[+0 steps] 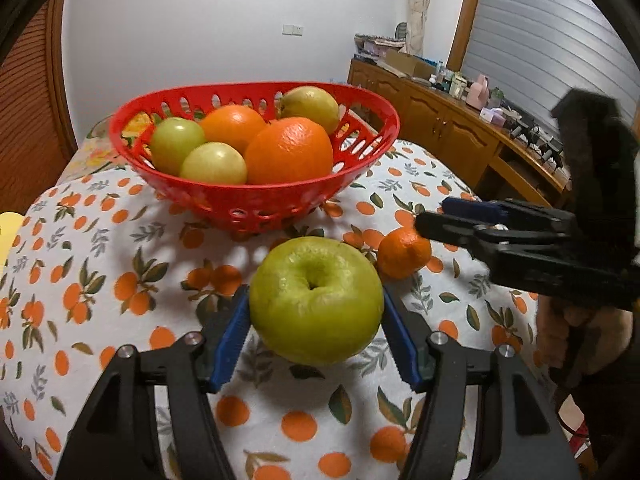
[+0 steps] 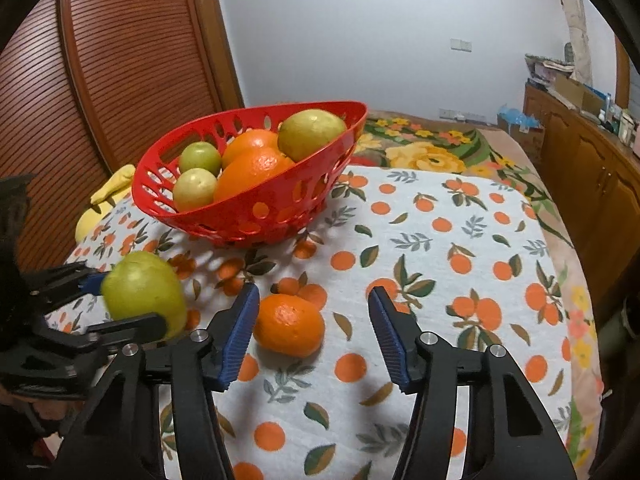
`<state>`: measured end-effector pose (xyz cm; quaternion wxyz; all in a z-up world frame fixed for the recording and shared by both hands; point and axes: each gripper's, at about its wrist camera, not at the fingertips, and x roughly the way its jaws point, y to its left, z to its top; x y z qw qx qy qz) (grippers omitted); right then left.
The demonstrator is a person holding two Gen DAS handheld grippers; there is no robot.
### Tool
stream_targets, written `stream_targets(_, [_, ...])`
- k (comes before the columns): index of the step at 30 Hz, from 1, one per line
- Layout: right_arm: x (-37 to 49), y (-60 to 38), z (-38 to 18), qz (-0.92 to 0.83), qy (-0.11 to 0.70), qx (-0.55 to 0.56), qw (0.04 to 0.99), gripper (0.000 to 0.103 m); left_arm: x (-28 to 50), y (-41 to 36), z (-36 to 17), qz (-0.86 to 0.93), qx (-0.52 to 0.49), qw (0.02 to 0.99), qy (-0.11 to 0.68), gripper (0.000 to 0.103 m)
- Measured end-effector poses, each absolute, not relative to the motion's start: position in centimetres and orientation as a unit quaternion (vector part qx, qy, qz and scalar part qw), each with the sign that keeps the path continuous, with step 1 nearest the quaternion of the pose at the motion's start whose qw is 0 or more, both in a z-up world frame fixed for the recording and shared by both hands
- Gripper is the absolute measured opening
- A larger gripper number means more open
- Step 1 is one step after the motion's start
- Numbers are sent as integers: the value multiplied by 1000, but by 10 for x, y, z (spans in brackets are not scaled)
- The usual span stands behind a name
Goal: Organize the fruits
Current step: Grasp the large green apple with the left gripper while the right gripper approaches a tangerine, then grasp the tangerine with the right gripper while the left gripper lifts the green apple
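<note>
My left gripper (image 1: 316, 316) is shut on a big green apple (image 1: 316, 300), held just above the cloth in front of the red basket (image 1: 256, 204); it also shows in the right wrist view (image 2: 144, 292). The basket (image 2: 280, 208) holds two oranges (image 1: 289, 151) and three greenish fruits (image 1: 214, 163). A small mandarin (image 2: 289, 325) lies on the cloth. My right gripper (image 2: 314, 322) is open, its fingers on either side of the mandarin's near part, and empty. In the left view the right gripper (image 1: 448, 222) sits beside the mandarin (image 1: 404, 253).
The table wears an orange-print cloth (image 2: 440, 240). A yellow object (image 2: 104, 204) lies at the table's left edge. A wooden sideboard (image 1: 460, 128) with clutter stands to the right, a slatted wooden door (image 2: 100, 80) to the left.
</note>
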<state>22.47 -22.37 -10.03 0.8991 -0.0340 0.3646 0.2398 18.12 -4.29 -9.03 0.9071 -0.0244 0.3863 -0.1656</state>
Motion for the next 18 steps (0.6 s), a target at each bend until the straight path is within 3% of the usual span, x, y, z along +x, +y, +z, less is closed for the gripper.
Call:
stream_targets(16, [232, -201, -125, 279, 411, -22, 868, 55, 159, -19, -61, -161, -44, 922, 349, 62])
stream_targets(18, [231, -199, -128, 293, 416, -19, 861, 46, 158, -18, -59, -161, -45, 923, 346, 62])
